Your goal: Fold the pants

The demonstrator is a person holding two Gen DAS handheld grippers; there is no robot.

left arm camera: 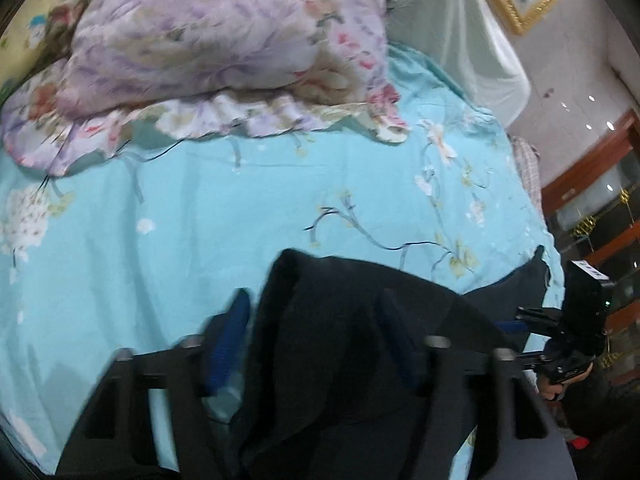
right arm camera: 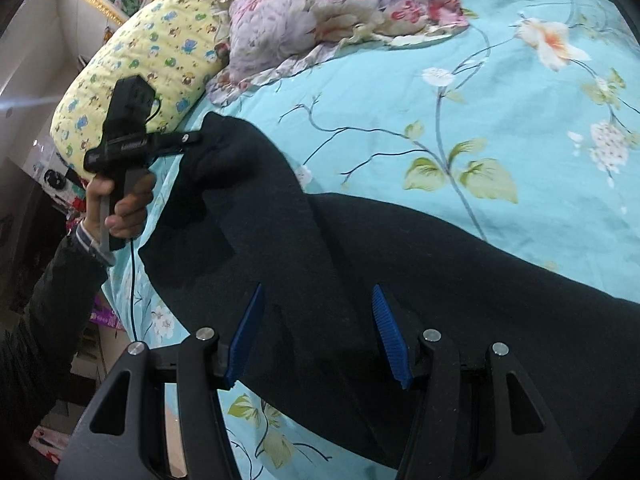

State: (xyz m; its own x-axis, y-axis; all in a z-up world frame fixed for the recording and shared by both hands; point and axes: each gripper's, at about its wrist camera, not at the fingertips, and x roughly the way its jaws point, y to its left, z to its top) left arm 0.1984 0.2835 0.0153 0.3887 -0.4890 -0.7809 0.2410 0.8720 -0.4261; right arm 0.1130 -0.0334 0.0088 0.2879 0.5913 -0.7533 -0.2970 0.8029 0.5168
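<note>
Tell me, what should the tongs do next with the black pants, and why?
Probably squeeze both tongs shut. The left tongs and the right tongs each look wide open, with the pants running between their blue pads, over the bedsheet. A firm pinch seems needed before the cloth can be lifted and folded over.

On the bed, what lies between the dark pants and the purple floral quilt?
Only bare turquoise floral bedsheet separates the dark pants from the purple floral quilt; nothing else sits on that stretch. The left wrist view shows it best.
</note>
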